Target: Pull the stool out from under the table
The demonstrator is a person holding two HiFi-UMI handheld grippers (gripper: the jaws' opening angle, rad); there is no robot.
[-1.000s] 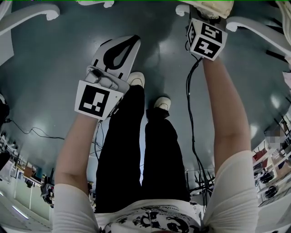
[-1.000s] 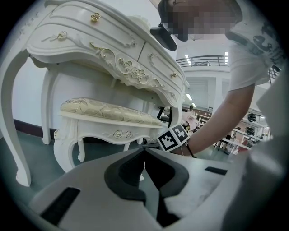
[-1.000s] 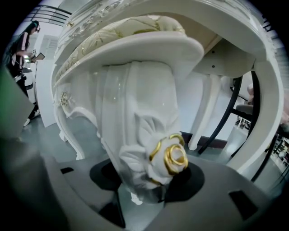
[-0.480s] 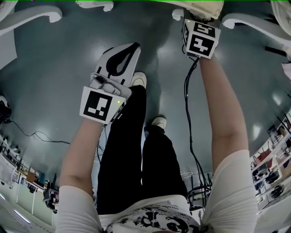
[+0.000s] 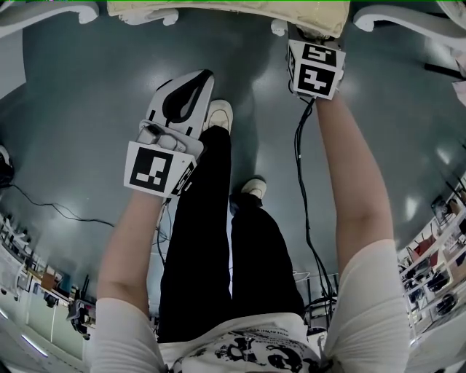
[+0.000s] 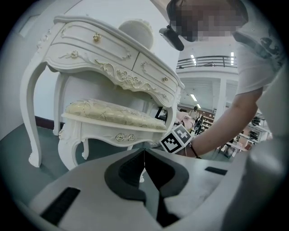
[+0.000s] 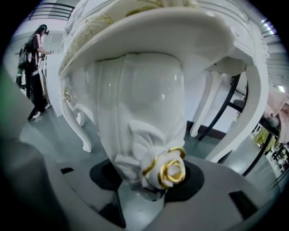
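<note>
The floor (image 5: 87,116) under you is dark, glossy grey-green and fills most of the head view. At the left edge a thin cable (image 5: 51,207) trails across it, with cluttered shelving (image 5: 36,280) in the lower left corner.

Your left tongs (image 5: 204,76) hang left of centre, over open floor, just beside your forward shoe (image 5: 218,115). Their jaws are pressed together with nothing between them, well apart from the furniture.

The stool (image 5: 218,7) lies along the top edge, and only the front of its cream cushion shows there. It sits between the table legs (image 5: 44,16) that curve in from the upper corners. From the left gripper view the stool stands beneath the drawers of the white table (image 6: 104,49), with a gap above the cushion.

A band of open floor runs between the stool's front edge and your shoes.

Your right tongs (image 7: 151,189) are clamped wide on the stool's carved front corner, the gold-edged rose sitting between the jaws. A dark cord (image 5: 302,182) drops from them along your right arm. A person (image 7: 34,67) stands far off at the upper left of the right gripper view.
</note>
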